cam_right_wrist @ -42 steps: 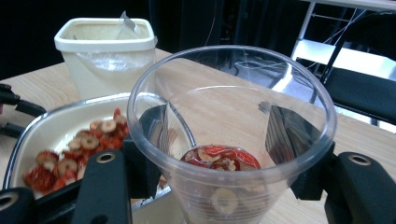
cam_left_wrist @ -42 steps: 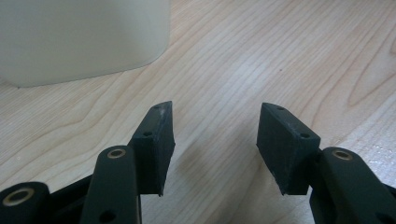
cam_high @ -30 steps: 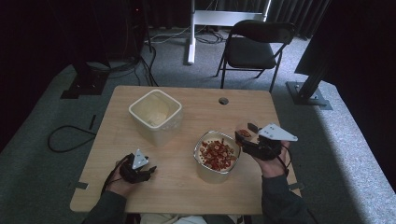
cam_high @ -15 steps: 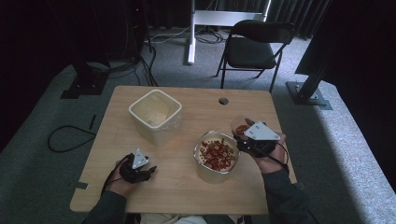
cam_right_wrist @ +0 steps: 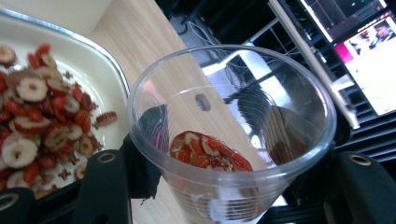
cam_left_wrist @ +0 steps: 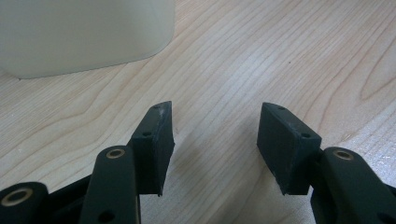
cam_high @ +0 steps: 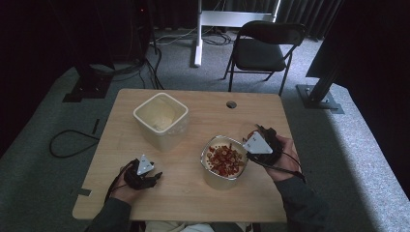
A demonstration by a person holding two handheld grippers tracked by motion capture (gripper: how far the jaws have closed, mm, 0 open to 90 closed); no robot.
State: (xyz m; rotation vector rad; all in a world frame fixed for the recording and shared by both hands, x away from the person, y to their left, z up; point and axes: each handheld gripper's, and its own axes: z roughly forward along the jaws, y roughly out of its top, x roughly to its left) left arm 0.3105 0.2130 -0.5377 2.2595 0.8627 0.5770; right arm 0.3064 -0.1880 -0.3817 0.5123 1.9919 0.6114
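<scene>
Few red slices in clear cup [cam_right_wrist: 232, 140] (tool-held), heaped bowl [cam_right_wrist: 105, 70]

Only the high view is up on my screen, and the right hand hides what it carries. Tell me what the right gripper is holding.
Observer: The right gripper is shut on a clear plastic cup.
Operator: Report the cup's contents.
Observer: A few red dried fruit slices lie in its bottom.
Operator: Now check the left jaws.
Observer: The left gripper is open, with bare table between its jaws and the cream container just ahead.
</scene>
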